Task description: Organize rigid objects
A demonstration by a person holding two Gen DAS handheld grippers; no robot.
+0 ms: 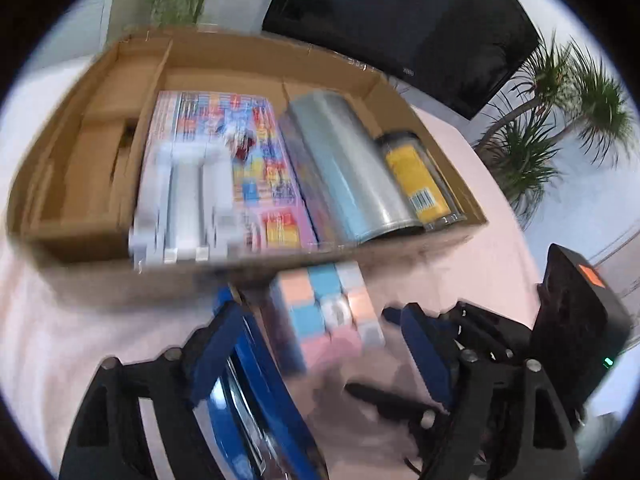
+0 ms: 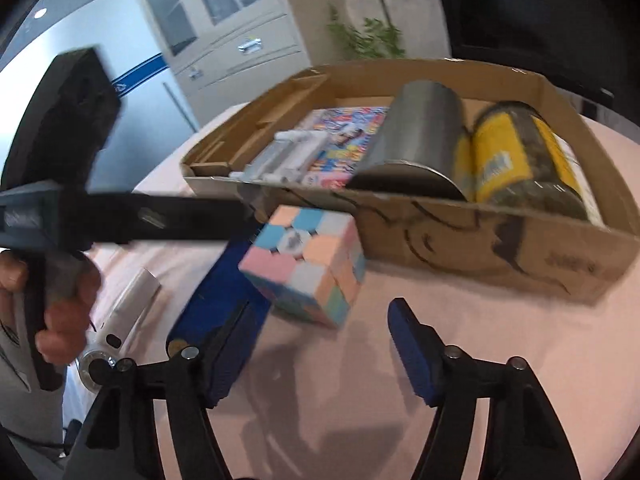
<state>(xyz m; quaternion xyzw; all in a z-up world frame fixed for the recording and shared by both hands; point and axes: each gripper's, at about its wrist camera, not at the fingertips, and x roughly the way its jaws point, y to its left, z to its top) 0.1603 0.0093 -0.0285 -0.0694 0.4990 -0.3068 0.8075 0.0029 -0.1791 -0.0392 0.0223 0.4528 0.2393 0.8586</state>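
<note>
The left gripper [image 1: 320, 344] has its fingers spread wide around the pastel puzzle cube [image 1: 326, 312], not clearly pressing it. The cube sits on the pink counter [image 2: 460, 340], just ahead of the right gripper [image 2: 320, 344], whose fingers gape empty, with the cardboard box [image 2: 460, 232] beyond. It looks light, stiff and slick-faced; flat opposite faces seem the safest hold.
</note>
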